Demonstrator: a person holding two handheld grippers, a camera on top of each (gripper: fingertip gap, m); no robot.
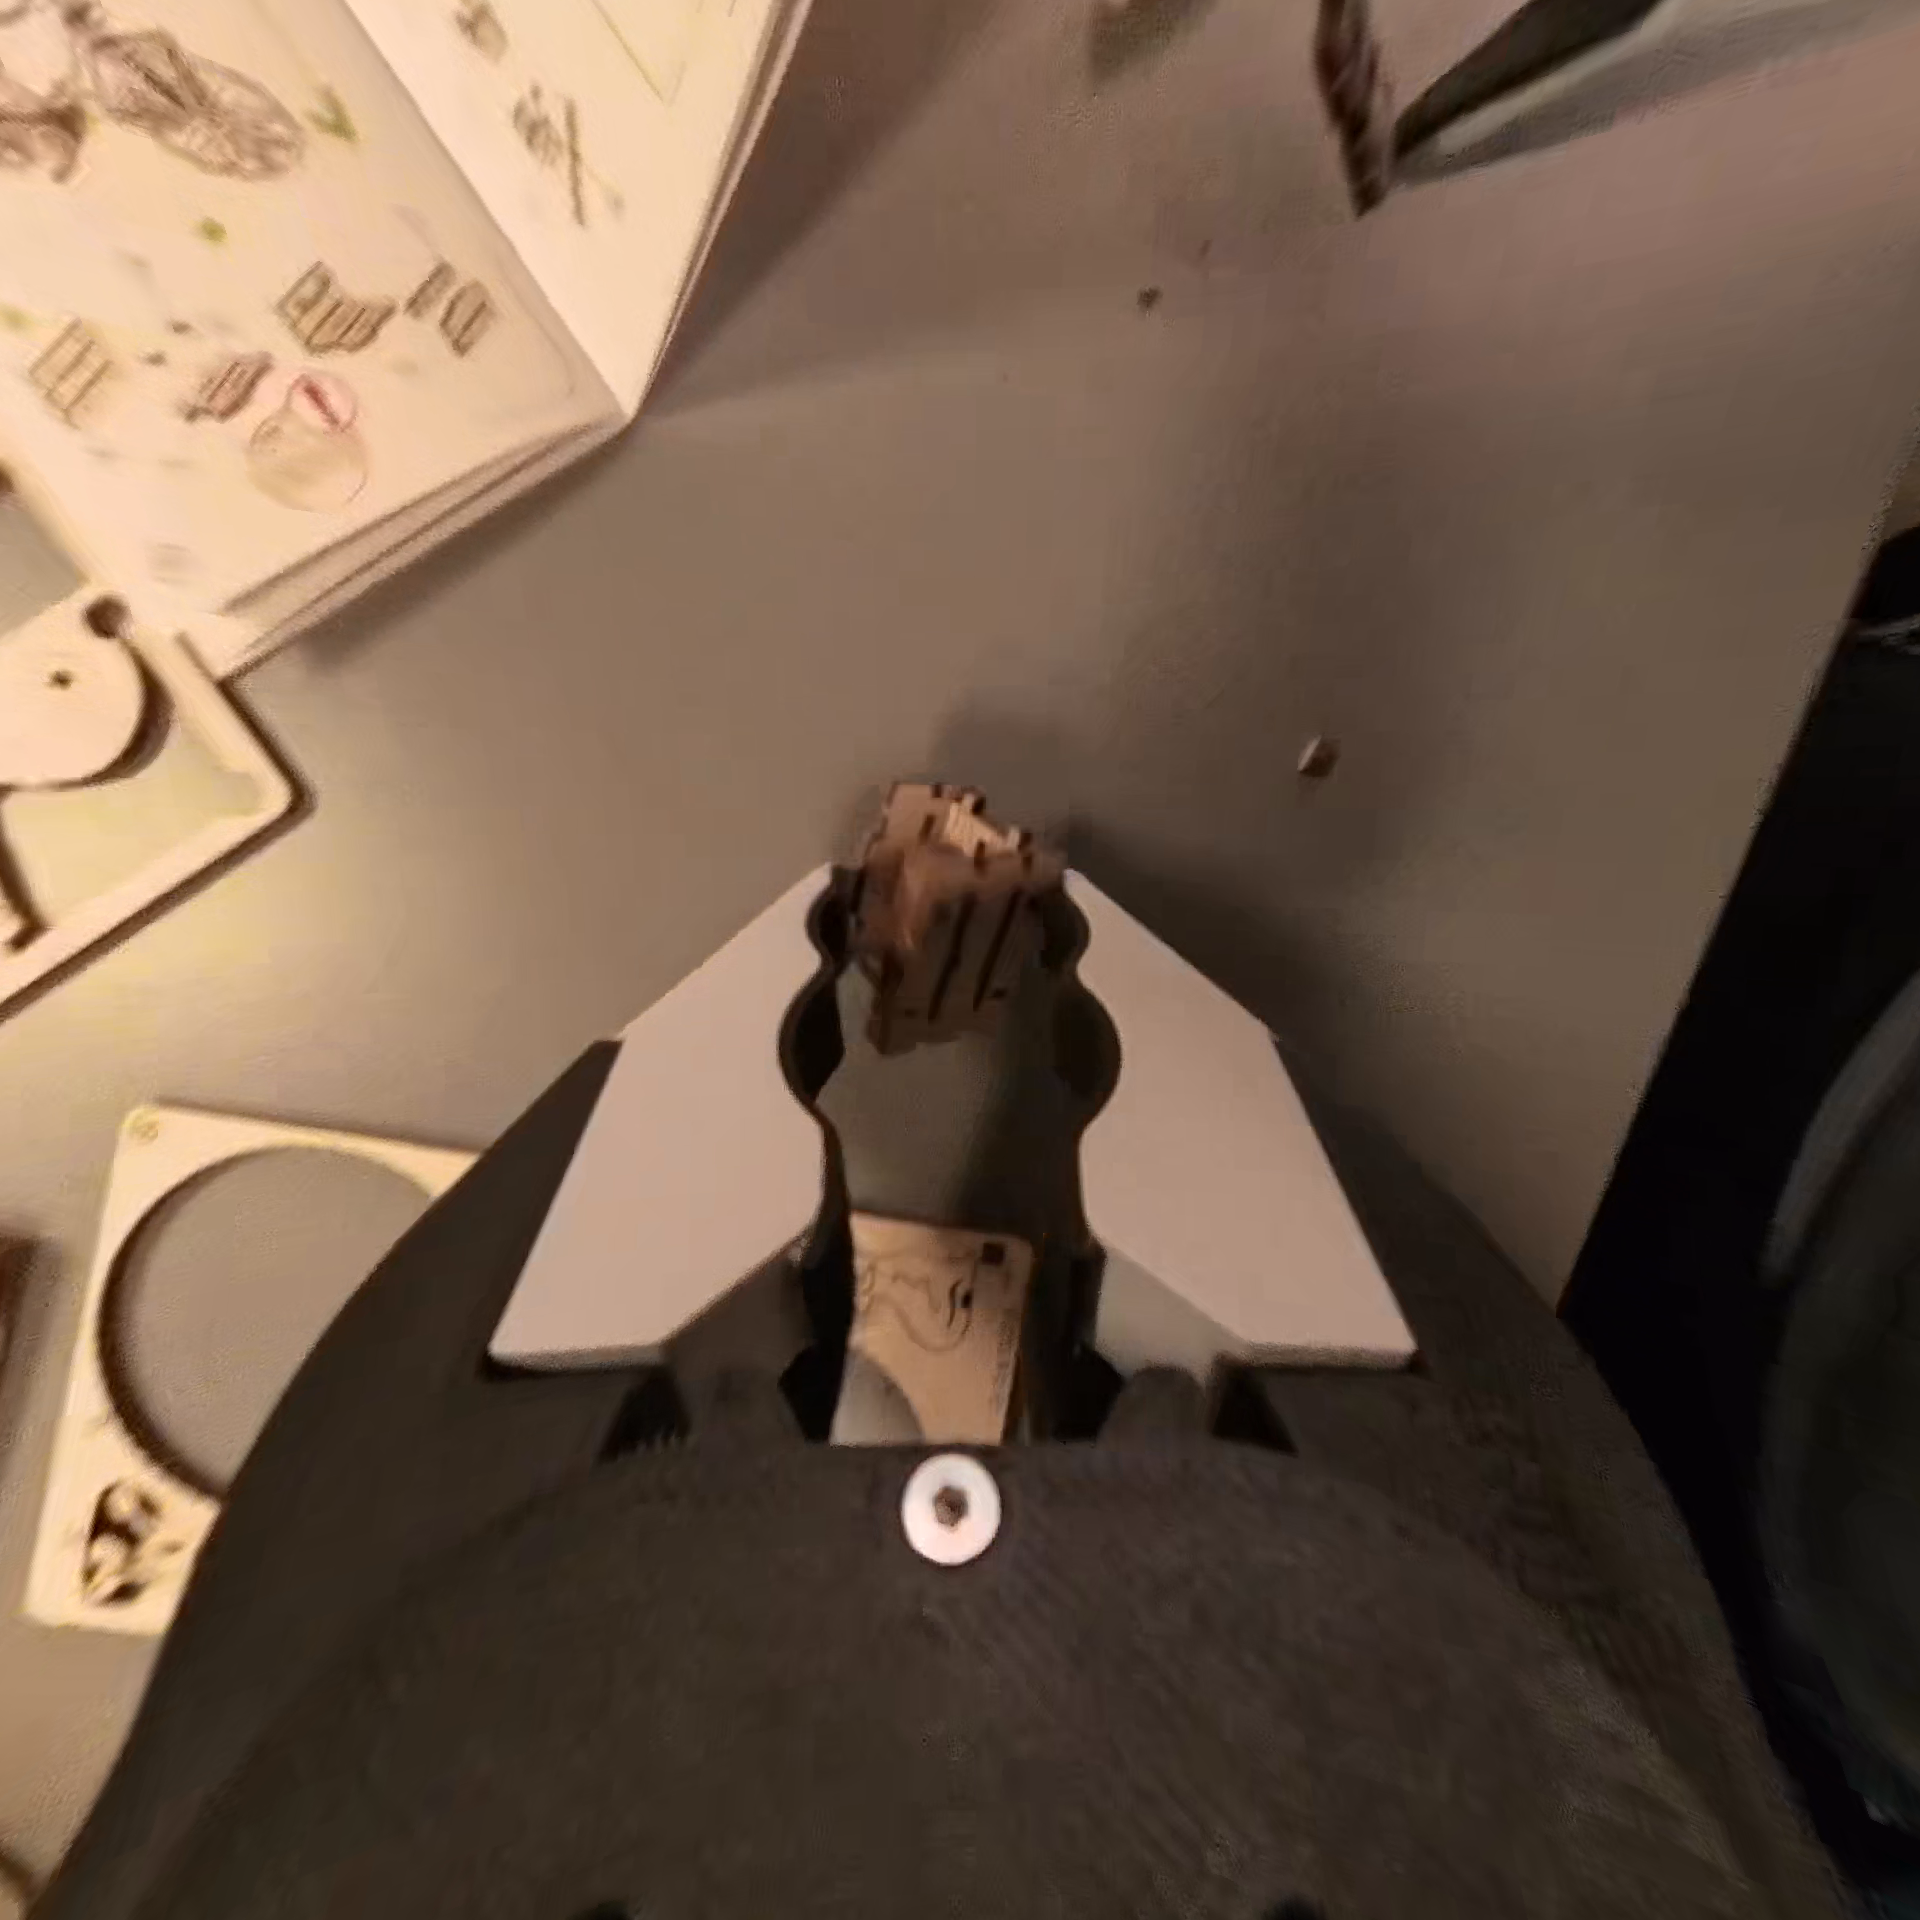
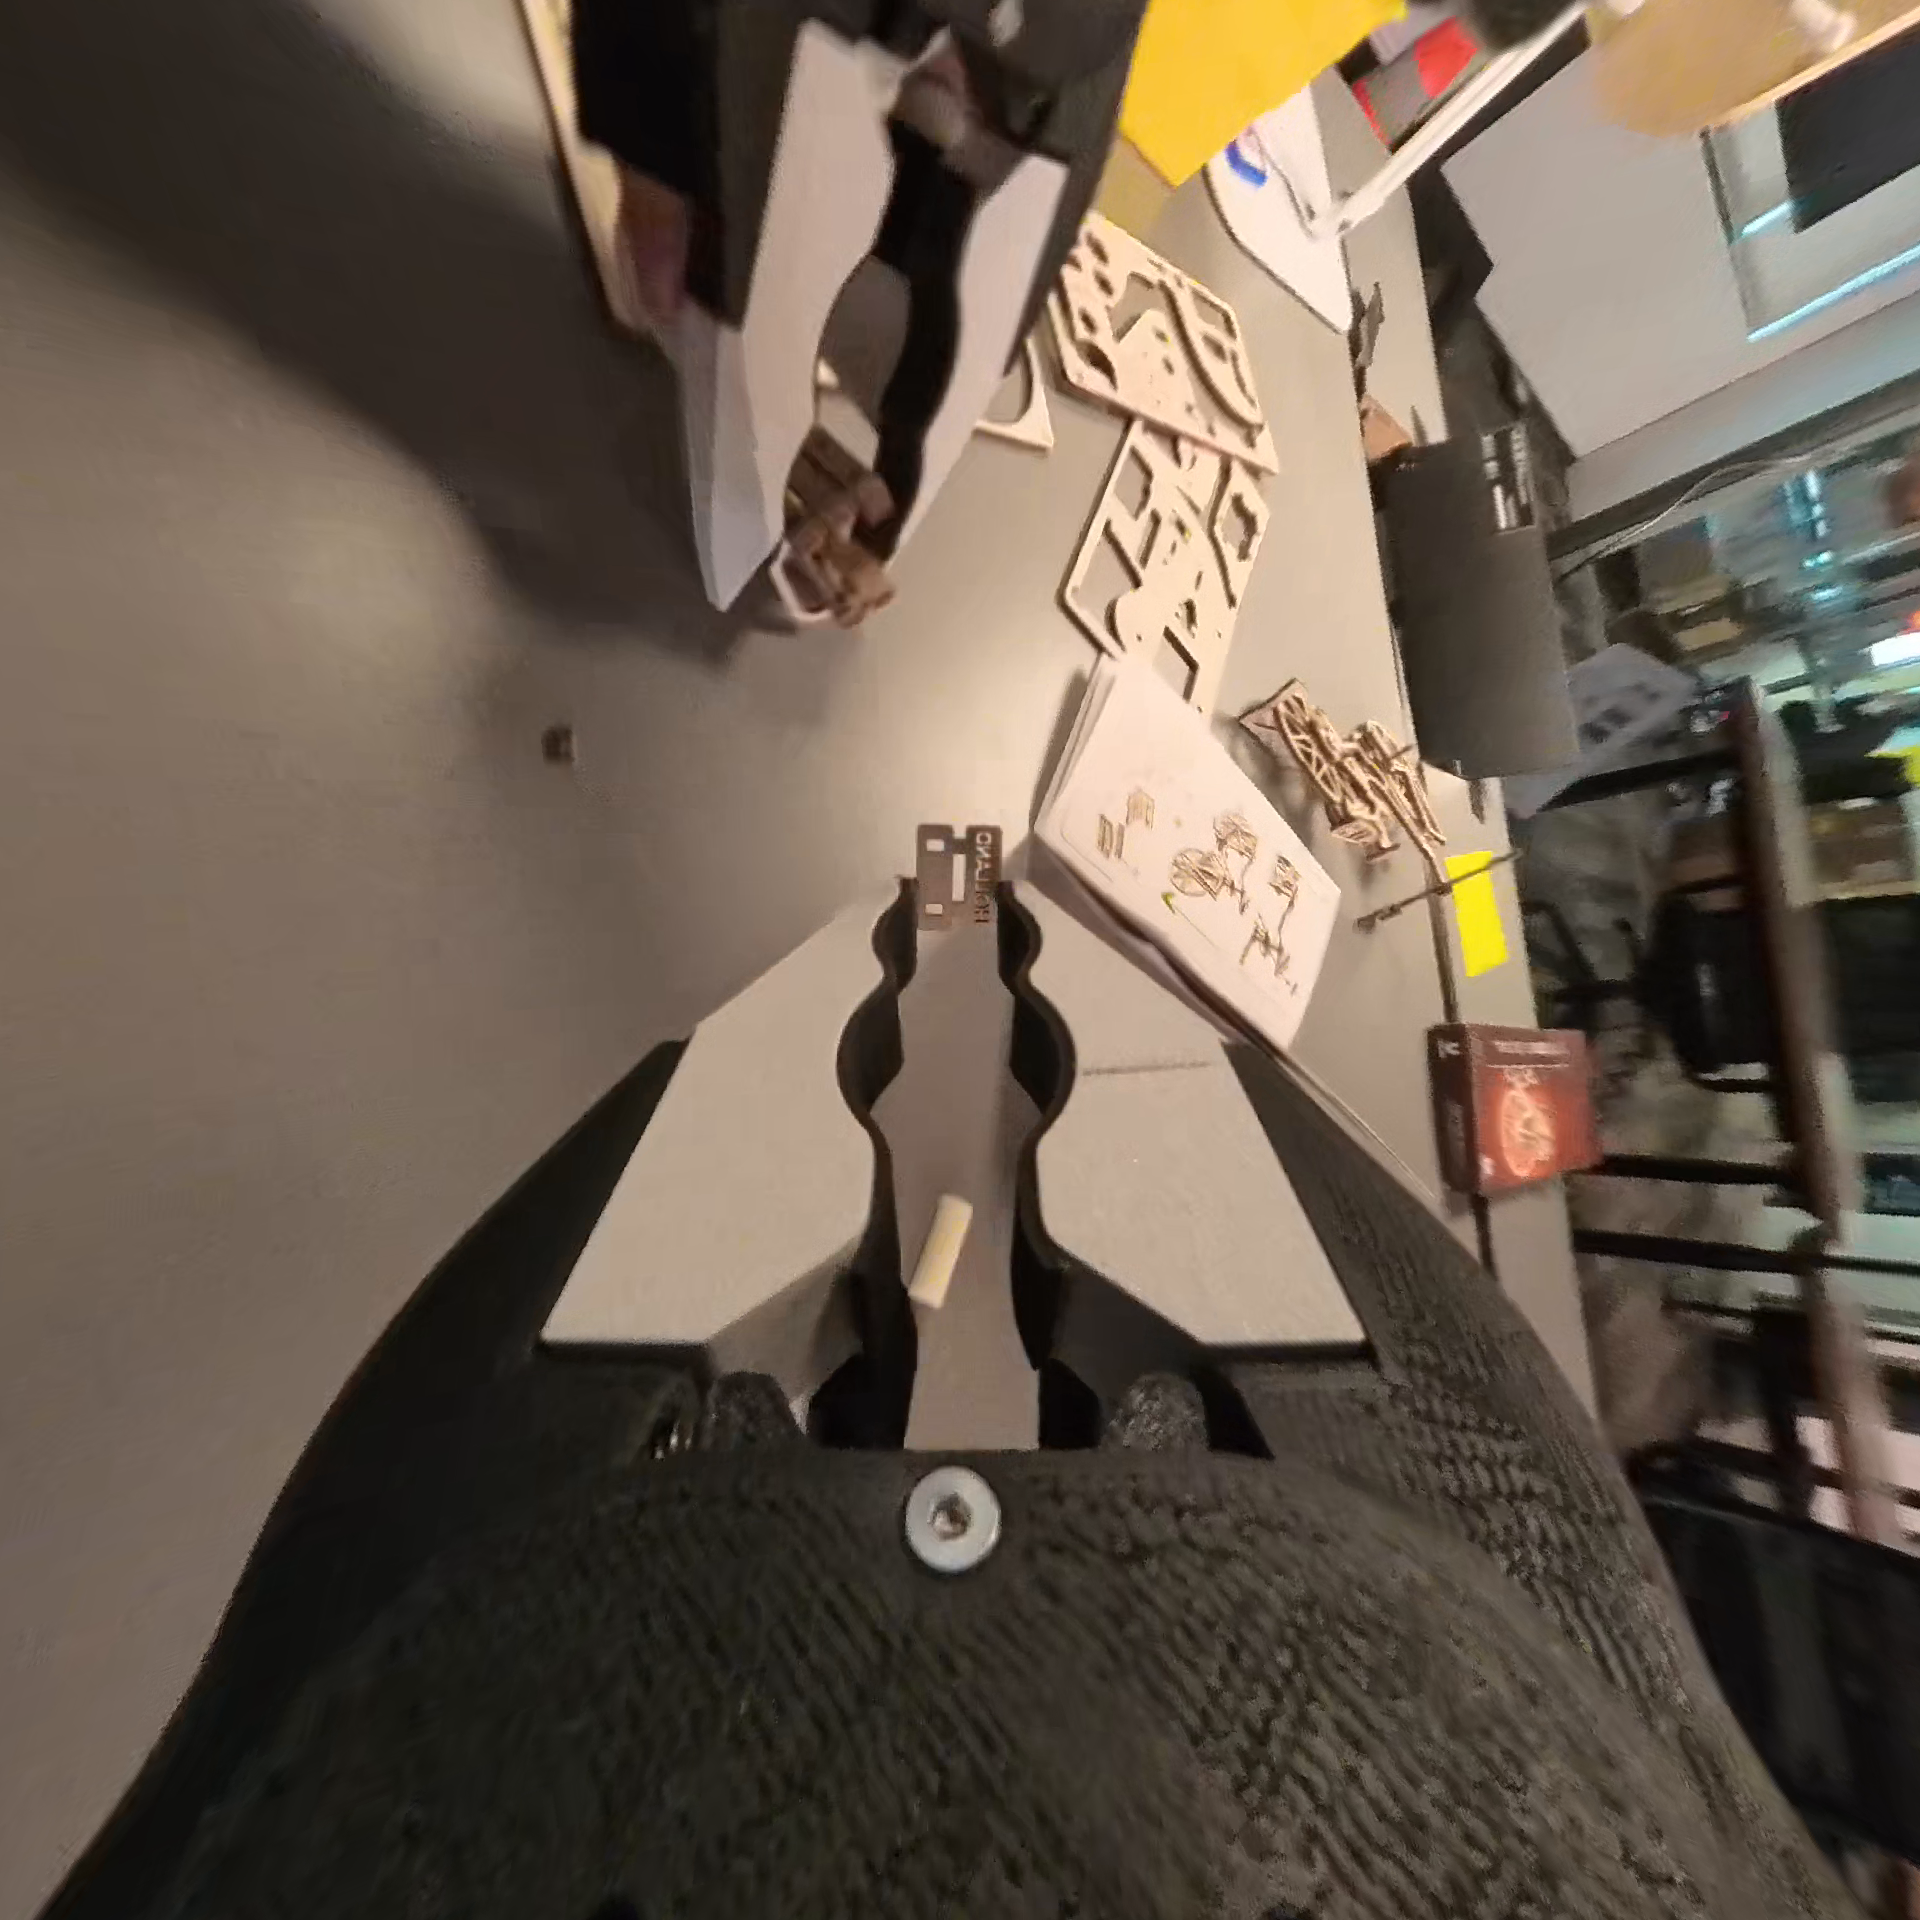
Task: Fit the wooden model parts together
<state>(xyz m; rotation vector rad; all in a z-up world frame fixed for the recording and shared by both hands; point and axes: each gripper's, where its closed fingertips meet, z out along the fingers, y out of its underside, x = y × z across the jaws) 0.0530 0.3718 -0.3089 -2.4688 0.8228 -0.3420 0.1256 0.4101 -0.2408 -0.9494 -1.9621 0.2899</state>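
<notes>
Over the grey desk (image 1: 1039,520) | left tongs (image 1: 951,894) squeeze the small wood block (image 1: 951,904) at the tips, held up, likely to take a part | right tongs (image 2: 956,894) pinch a thin flat piece (image 2: 956,873), kept well apart from the block

— What lies to the right of the right gripper (image 2: 956,891)?
— An open booklet (image 2: 1195,862) (drawings on its page), just beside the tips. Farther right, a dark red box (image 2: 1517,1107).
— And behind the tips?
— A small white cylinder (image 2: 940,1247), lying on the grey table (image 2: 312,831).
</notes>
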